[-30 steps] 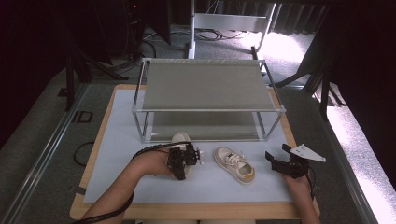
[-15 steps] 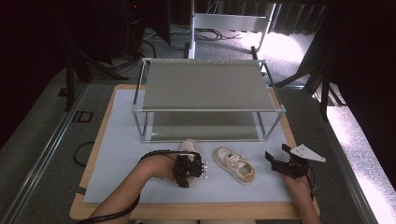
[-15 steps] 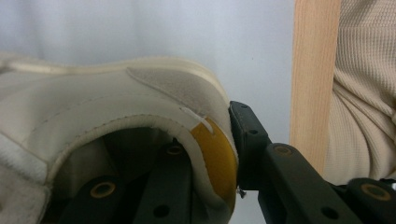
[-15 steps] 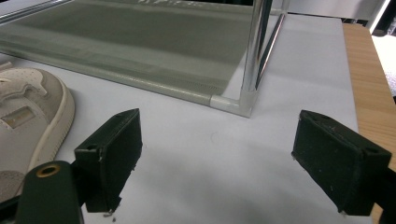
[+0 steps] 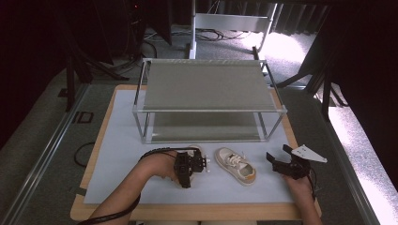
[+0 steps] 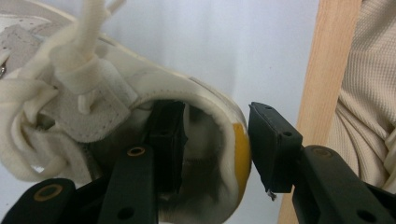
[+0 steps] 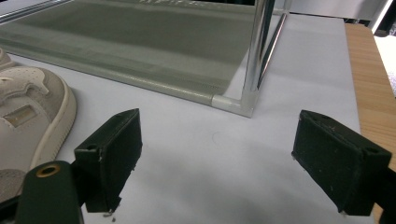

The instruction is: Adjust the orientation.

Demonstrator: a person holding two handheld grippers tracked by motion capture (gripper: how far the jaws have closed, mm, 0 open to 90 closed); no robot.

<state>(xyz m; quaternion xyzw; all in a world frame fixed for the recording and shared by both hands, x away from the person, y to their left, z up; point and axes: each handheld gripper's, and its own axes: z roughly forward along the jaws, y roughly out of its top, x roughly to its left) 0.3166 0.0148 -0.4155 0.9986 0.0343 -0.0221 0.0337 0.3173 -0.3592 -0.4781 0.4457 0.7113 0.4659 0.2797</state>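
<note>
Left gripper (image 6: 212, 149) straddles a shoe's (image 6: 140, 98) heel, jaws not yet pinched.
I see right gripper (image 7: 219, 163) spread, lower right.

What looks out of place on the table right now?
Nothing is spilled or damaged. The two sneakers don't line up: the free one lies angled, and the other has the left tool straddling its heel collar.
</note>
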